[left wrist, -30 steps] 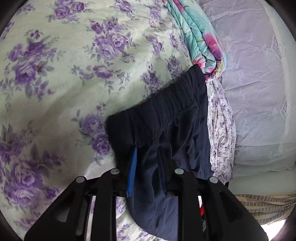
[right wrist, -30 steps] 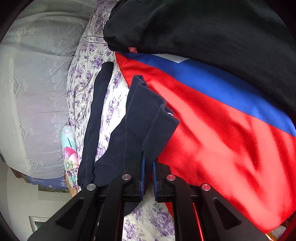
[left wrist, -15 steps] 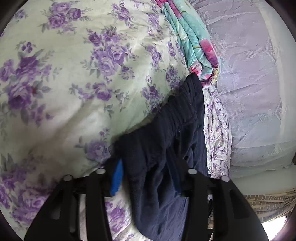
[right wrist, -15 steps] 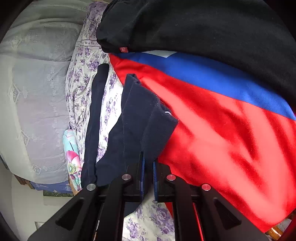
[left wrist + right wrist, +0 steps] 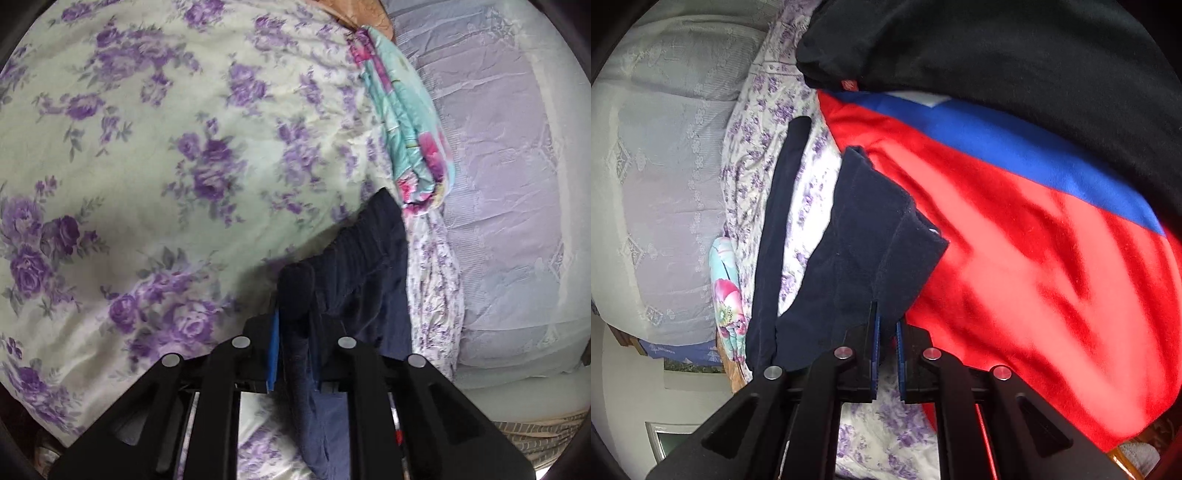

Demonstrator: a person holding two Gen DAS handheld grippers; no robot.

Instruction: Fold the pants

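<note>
Lying across the floral bed sheet (image 5: 812, 206), the navy pants (image 5: 857, 236) are pinched at both ends: left fingers (image 5: 293, 354) clamped on the waistband, right fingers (image 5: 886, 350) on the legs beside a red blanket (image 5: 1034, 280).

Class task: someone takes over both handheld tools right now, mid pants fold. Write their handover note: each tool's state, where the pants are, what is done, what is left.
Left tool: shut on the navy pants near the gathered waistband.
Right tool: shut on the leg end of the pants.
Pants: held over the floral bedsheet, leg end overlapping the red blanket.
Done: both ends gripped.
Left: probably bring the ends together, lay flat, release.
</note>
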